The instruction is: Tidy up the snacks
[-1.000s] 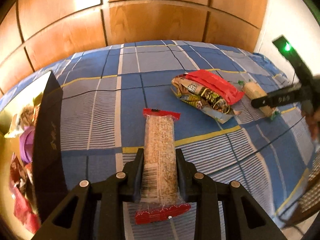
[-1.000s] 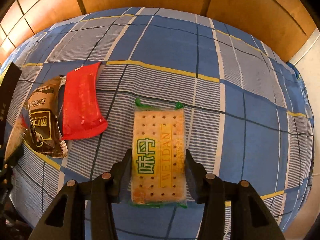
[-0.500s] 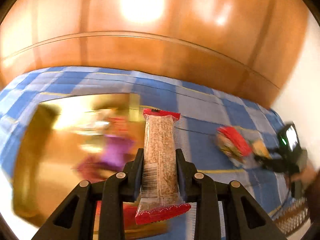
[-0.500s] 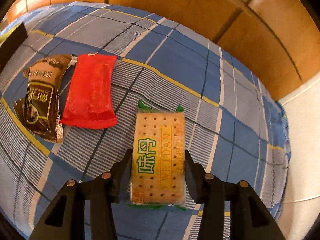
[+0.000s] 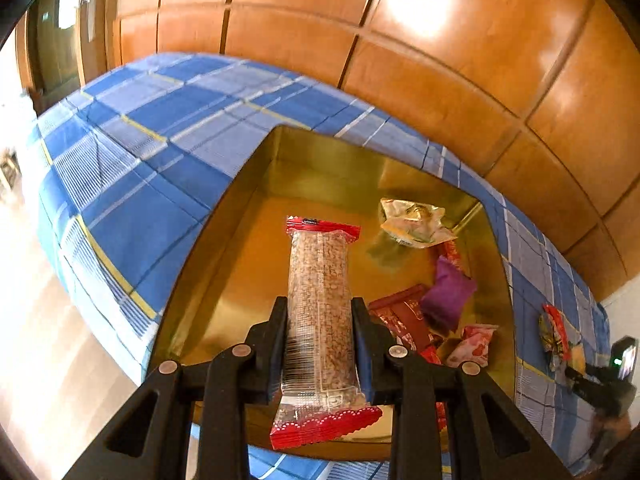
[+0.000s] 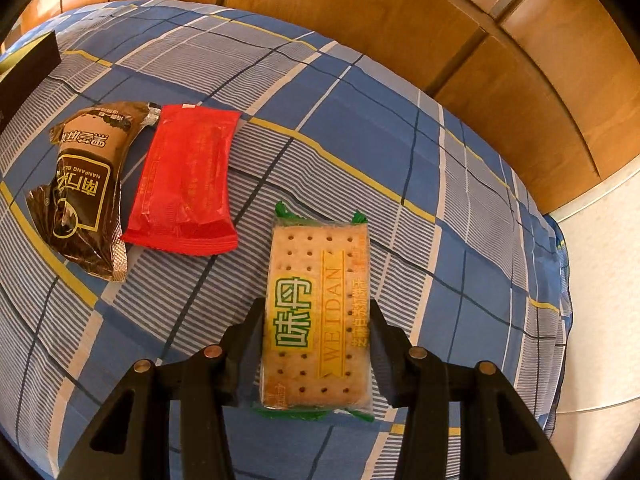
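So at this point I had the left gripper [image 5: 320,344] clamped on the long clear-wrapped grain bar with red crimped ends [image 5: 320,312], gripped around its lower half so most of its length stuck out ahead of the fingers, which I figured was handy for laying it down flat. It hung right over the shiny gold rectangular tin [image 5: 256,264], not touching the bottom as far as I could tell. The left side of the tin floor under the bar was bare, so that looked like the obvious drop spot; the right side was crowded with a dark red packet [image 5: 404,316], a purple pouch [image 5: 448,292], a pink wrapper [image 5: 472,346] and, further back, a crinkly gold-and-white wrapper [image 5: 412,220]. Over on the right, the right gripper [image 6: 316,344] was squeezed on the flat green-trimmed cracker pack [image 6: 316,320], pads pressing both long edges, pack apparently just up off the blue plaid cloth [image 6: 360,120]. Beyond it to the left lay a red foil packet [image 6: 184,184] and a brown-and-black pouch [image 6: 86,184], side by side and just about touching, not yet sorted. Nothing was blocking the cracker pack's way except those two, and behind it all sat the wood panelling [image 6: 400,8].
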`<action>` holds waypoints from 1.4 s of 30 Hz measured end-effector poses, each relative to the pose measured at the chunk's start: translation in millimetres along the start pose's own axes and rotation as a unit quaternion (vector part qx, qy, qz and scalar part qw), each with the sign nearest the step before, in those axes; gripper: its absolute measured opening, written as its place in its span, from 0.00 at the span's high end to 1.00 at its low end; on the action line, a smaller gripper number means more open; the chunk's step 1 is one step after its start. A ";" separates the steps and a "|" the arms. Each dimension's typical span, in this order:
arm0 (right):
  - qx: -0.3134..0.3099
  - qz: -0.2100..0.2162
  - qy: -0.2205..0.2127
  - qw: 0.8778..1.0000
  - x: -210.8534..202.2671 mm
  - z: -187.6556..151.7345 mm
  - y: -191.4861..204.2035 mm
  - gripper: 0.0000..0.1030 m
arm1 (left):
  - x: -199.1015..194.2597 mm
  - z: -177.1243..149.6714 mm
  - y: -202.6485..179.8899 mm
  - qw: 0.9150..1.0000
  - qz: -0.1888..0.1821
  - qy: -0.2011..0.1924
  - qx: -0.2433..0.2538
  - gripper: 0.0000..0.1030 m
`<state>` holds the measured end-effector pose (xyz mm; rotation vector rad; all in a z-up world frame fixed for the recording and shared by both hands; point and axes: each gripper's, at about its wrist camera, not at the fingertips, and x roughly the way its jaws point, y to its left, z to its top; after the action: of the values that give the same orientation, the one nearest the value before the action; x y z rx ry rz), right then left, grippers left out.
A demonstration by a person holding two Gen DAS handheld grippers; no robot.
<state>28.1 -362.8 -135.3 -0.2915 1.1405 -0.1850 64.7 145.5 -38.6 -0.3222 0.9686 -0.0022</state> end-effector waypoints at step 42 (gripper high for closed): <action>-0.011 -0.018 -0.006 1.000 -4.3 -1.7 12.5 0.54 | 22.0 -8.9 -73.8 0.995 0.054 -0.016 0.081 0.67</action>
<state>24.8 -349.9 -136.3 -0.3328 1.1271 -0.2025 80.4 69.7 -41.1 -0.1195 0.9469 0.0220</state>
